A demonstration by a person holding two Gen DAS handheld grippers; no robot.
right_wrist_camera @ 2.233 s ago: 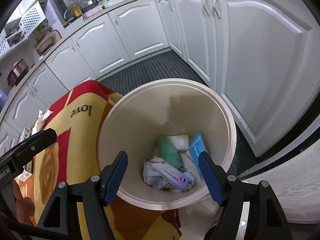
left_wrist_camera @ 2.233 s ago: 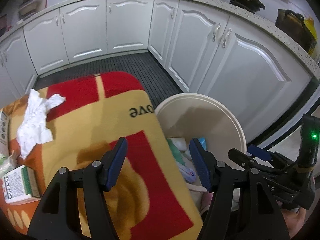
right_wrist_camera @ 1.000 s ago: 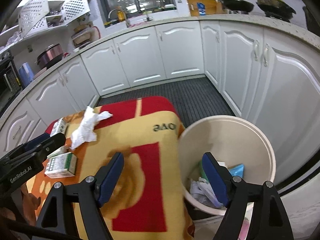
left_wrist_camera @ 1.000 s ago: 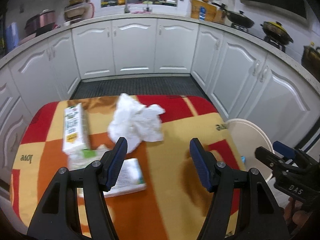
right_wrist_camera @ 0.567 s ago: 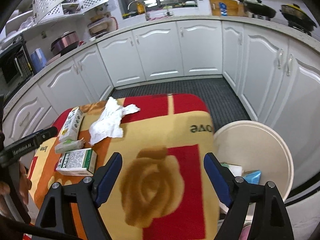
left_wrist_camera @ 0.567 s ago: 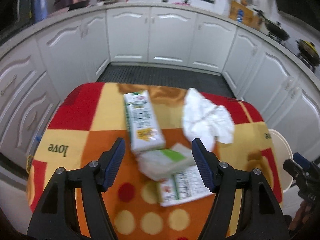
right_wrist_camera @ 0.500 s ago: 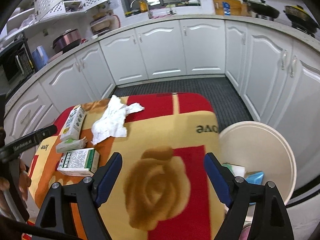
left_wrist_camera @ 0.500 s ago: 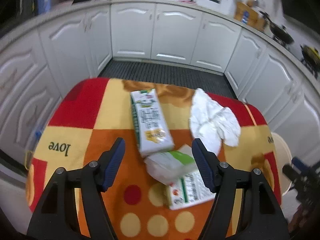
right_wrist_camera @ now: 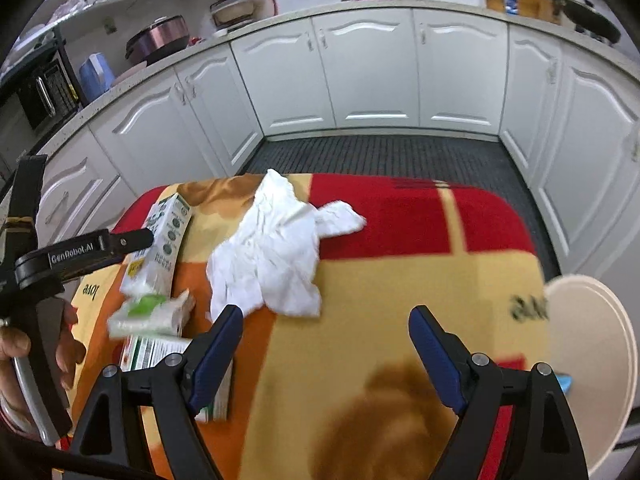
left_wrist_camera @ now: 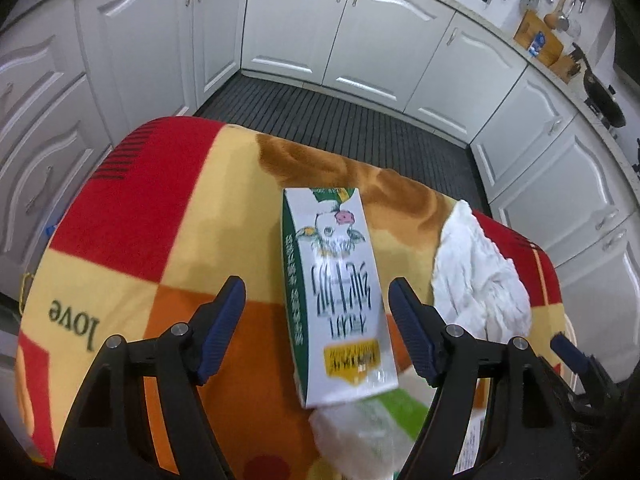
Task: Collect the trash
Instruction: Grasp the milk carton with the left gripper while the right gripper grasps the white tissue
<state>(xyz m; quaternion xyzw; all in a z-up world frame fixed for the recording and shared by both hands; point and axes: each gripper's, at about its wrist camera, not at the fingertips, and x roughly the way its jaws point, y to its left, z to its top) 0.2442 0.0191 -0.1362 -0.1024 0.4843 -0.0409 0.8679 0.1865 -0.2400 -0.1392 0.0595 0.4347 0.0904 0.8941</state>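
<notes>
The left hand-held gripper (left_wrist_camera: 316, 324) hangs wide open and empty over the milk carton (left_wrist_camera: 338, 292), jaws either side of it, apparently lined up for a grab. The carton lies flat near the table's (right_wrist_camera: 400, 320) left edge. The right hand-held gripper (right_wrist_camera: 326, 344), equally spread and empty, waits beside the crumpled tissue (right_wrist_camera: 276, 252). The trash bin (right_wrist_camera: 596, 344) stands off the table's right edge.

Two cartons are lying on the table (right_wrist_camera: 400, 320): a tall milk carton (left_wrist_camera: 336, 296) and a smaller box (right_wrist_camera: 168, 354). Beside the milk carton, one crumpled white tissue (right_wrist_camera: 276, 256) and one soft green-and-white packet (right_wrist_camera: 150, 314) are resting. One cream trash bin (right_wrist_camera: 592, 360) is standing off the table's right edge.
</notes>
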